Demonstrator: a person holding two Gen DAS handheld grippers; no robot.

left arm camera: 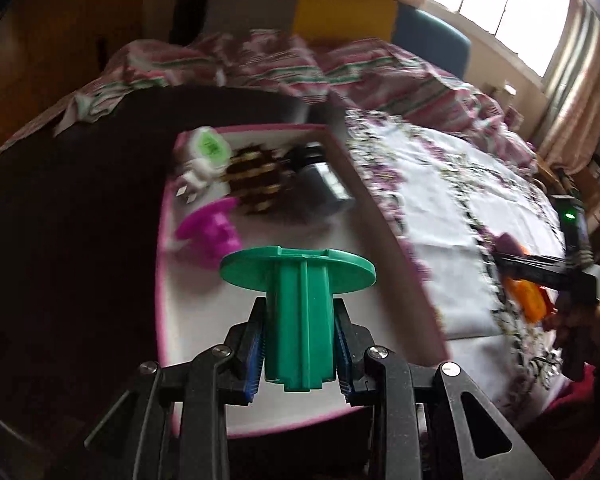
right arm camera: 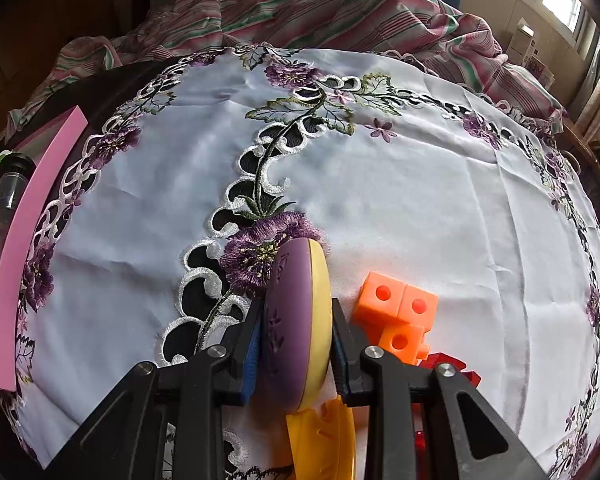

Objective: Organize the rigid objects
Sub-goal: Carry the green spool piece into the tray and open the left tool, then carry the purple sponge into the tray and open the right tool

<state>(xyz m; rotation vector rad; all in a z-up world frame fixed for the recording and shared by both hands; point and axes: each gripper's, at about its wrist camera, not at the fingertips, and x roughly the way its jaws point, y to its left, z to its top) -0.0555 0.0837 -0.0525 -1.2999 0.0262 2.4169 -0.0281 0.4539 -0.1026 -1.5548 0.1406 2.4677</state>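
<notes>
Left gripper (left arm camera: pixel 300 354) clamps a green spool (left arm camera: pixel 300 308) over the near end of the pink tray (left arm camera: pixel 168 216), where four things already lie: a magenta spool (left arm camera: pixel 210 232), white plug (left arm camera: pixel 204 160), brown comb (left arm camera: pixel 256 180) and grey bottle (left arm camera: pixel 324 184). Right gripper (right arm camera: pixel 294 354) pinches a purple-yellow disc (right arm camera: pixel 296 320) above the cloth (right arm camera: pixel 440 200), left of one orange block (right arm camera: pixel 398 316). A yellow piece (right arm camera: pixel 324 440) and something red (right arm camera: pixel 456 368) also wait; sorting looks roughly half done.

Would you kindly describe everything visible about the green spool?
The green spool looks like smooth moulded plastic: a ribbed, fluted stem topped by a flat round flange. It stands upright, flange on top, clamped at its stem by the left gripper, whose blue pads press both sides. It hangs above the white, pink-rimmed tray; nothing else touches it.
</notes>
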